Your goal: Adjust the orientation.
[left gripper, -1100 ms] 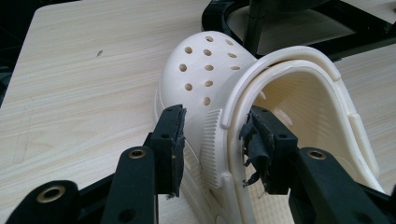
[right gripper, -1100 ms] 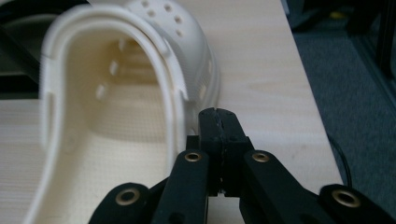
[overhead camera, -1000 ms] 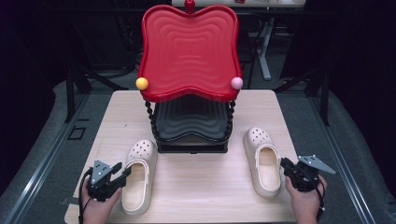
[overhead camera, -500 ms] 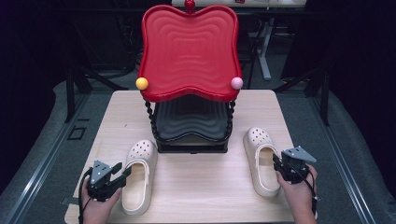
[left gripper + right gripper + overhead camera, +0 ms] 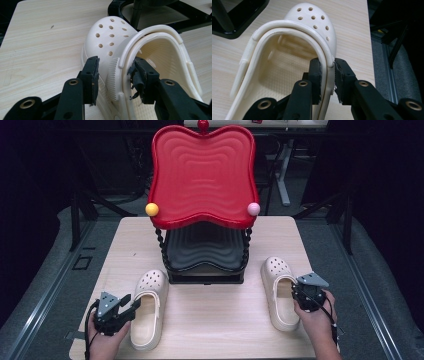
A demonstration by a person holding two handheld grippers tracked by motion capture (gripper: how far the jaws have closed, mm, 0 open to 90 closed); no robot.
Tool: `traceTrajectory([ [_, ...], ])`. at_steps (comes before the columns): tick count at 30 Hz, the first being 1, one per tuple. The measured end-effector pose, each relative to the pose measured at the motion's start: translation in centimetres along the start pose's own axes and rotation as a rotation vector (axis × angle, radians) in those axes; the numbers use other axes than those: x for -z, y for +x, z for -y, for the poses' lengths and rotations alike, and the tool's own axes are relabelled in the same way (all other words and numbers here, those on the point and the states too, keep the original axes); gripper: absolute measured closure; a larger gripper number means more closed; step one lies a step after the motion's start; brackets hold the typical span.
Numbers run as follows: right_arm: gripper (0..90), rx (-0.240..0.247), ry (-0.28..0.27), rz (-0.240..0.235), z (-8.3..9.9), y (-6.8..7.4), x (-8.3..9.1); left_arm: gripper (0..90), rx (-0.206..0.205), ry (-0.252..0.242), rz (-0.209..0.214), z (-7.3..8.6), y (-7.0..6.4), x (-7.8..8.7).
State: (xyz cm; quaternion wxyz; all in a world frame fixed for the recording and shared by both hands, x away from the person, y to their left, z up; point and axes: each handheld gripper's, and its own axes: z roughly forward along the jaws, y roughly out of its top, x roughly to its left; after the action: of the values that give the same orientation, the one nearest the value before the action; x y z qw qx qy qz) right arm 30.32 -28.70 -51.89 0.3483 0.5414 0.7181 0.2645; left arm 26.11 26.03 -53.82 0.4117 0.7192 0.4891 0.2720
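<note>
**Two clogs, two grippers, one rack**

Dark surroundings close in on a pale wooden table (image 5: pixel 210 320), which stands on a grey floor with black stand legs behind it. At the far middle of the table stands a two-tier rack (image 5: pixel 202 245): a red wavy tray (image 5: pixel 202 175) on top, tilted toward the camera, a black tray (image 5: pixel 202 252) below it, twisted black posts at the sides, a yellow ball (image 5: pixel 152 209) at the red tray's left corner and a pink ball (image 5: pixel 253 209) at its right.

Two cream clogs lie on the table in front of the rack, one to each side, toes pointing toward it and soles down. The left clog (image 5: pixel 148 307) lies just left of the rack's base; the right clog (image 5: pixel 280 292) lies just right of it. They are well apart from each other.

The left gripper (image 5: pixel 127 307) sits at the outer side of the left clog, near its heel half. In the left gripper view its jaws are spread and straddle the clog's side wall (image 5: pixel 117 77) at the ribbed strap pivot: one jaw outside the shoe, the other inside the opening, with a gap visible on the outer side. The pad on the inner jaw looks frayed.

The right gripper (image 5: pixel 300 295) is at the outer rim of the right clog. In the right gripper view its jaws are pressed close on the clog's side wall (image 5: pixel 327 72), one jaw inside the opening, one outside, pinching the rim and the folded-forward strap together. Each gripper is held in a hand entering from the near edge.
</note>
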Motion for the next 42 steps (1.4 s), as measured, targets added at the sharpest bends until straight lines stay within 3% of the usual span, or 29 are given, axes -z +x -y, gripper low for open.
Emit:
traceTrajectory([
  [7,76.5,-0.033,0.019,-0.019,0.2,1.0,1.5,58.0,0.001,0.000,-0.001,0.0,0.0,0.0],
  [14,76.7,-0.027,0.005,-0.013,0.0,3.1,3.4,58.1,-0.003,0.002,-0.004,0.0,-0.1,0.0],
  [29,76.4,-0.023,0.027,-0.020,0.5,5.8,3.7,58.1,-0.003,0.001,0.000,-0.1,0.0,0.1],
  [34,74.6,-0.047,0.027,-0.065,0.7,6.3,3.6,58.1,-0.004,0.000,-0.002,-0.1,-0.1,0.1],
  [39,68.9,-0.049,-0.022,-0.093,1.0,6.2,3.7,58.1,-0.024,-0.001,-0.010,-0.2,-0.3,0.2],
  [40,66.1,-0.040,-0.042,-0.113,1.2,6.1,3.8,58.1,-0.028,-0.001,-0.012,-0.2,-0.3,0.2],
  [42,66.1,-0.025,-0.048,-0.110,1.3,6.1,3.8,58.1,-0.034,-0.001,-0.016,-0.3,-0.4,0.3],
])
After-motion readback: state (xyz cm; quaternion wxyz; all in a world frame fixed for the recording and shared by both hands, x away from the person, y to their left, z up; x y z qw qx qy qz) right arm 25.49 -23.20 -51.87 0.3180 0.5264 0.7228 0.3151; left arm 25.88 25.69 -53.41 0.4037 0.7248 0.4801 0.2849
